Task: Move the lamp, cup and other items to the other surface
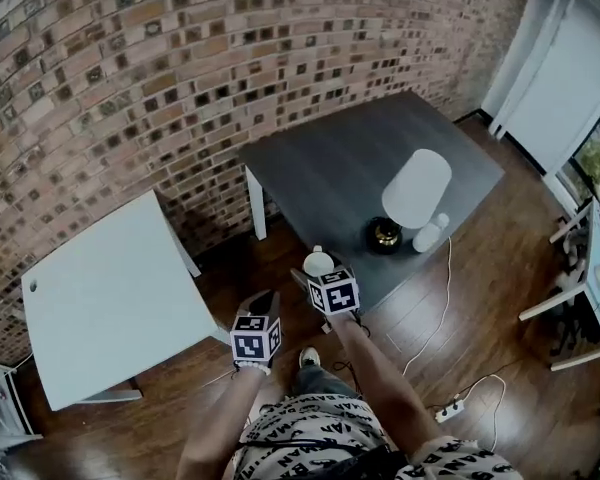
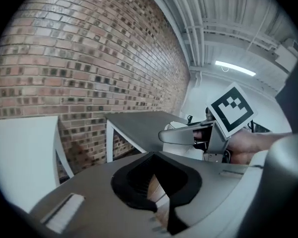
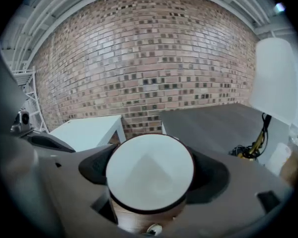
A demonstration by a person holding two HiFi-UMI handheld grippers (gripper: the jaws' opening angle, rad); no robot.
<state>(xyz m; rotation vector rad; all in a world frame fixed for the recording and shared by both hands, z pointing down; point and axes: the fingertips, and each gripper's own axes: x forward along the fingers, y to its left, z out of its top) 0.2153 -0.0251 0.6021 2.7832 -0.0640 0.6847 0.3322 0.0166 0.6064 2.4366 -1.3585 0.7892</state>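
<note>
My right gripper is shut on the cup, a brown-sided cup with a white top that fills the space between the jaws. It hangs by the near corner of the dark grey table, with floor showing below it. The lamp with its white shade stands on that table beside a black and gold base and a small white bottle. My left gripper is shut with nothing in it, low between the tables. The white table is at the left.
A brick wall runs behind both tables. The lamp's cord trails across the wood floor to a power strip. White furniture stands at the right edge. The person's legs and a shoe are below the grippers.
</note>
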